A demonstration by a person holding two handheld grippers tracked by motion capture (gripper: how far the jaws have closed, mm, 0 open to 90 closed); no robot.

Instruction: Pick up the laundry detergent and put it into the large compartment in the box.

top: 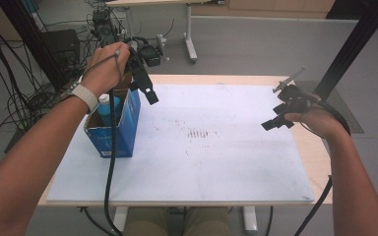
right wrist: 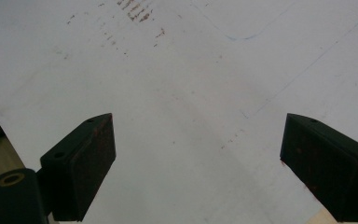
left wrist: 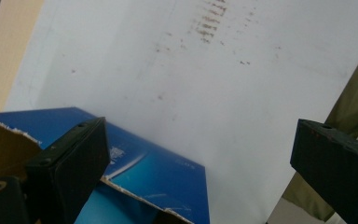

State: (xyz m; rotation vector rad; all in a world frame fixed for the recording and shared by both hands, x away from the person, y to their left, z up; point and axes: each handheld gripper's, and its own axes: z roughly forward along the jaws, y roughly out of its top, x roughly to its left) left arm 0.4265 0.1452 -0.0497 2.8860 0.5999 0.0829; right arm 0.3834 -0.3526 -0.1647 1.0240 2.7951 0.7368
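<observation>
The blue box (top: 115,129) is sitting at the desk's (top: 320,167) left edge — just below the left gripper (top: 150,93), which is hovering with jaws spread and empty; the right gripper (top: 277,121) is idling, released, well apart.

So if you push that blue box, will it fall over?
Probably it would slide or tip easily. The blue cardboard box stands taller than it is wide, near the white board's left edge. Its torn open top looks flimsy, so the walls may bend. The bottles standing inside could make it top-heavy.
</observation>
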